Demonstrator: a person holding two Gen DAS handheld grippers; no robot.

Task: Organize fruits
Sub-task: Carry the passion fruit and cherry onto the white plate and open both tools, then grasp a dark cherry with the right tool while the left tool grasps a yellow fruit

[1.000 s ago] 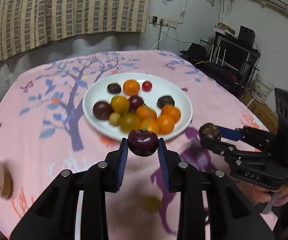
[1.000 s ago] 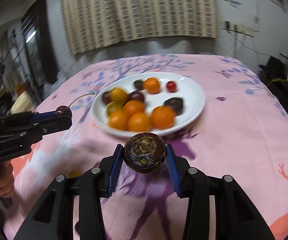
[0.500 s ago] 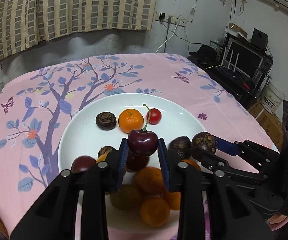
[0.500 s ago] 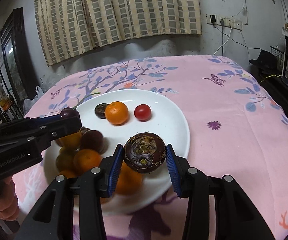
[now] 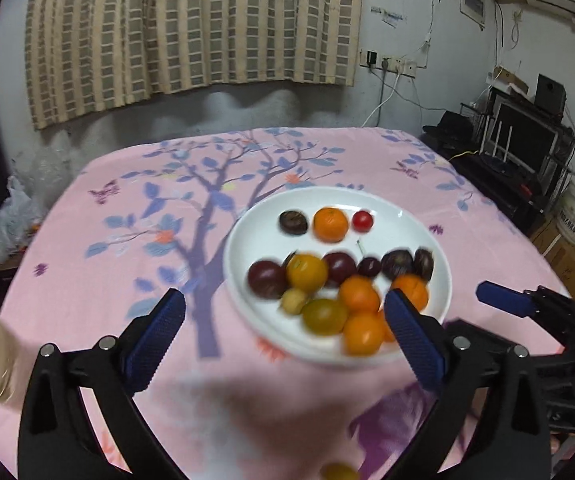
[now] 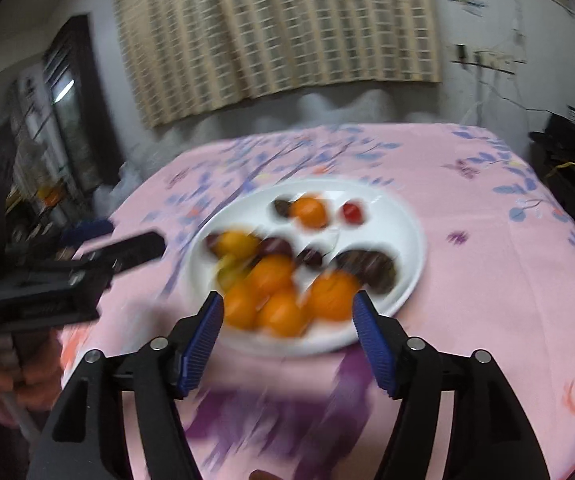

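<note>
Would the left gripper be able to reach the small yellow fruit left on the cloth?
Probably yes: the left gripper is open and empty, and the yellow fruit lies bare on the tablecloth below it, nothing covering it.

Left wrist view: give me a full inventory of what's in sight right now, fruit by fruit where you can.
plate: one, white, on the tablecloth
oranges: about five, orange; one at the back, the rest in the front pile
cherry tomato: one, red, back right
dark round fruits: about six, purple-brown, mostly the middle row
cherry: one, dark red, middle row
yellowish fruits: about three, in the pile
tablecloth: one, pink, tree print
curtain: one, beige check, back wall
left gripper: open, empty
right gripper: open, empty
</note>
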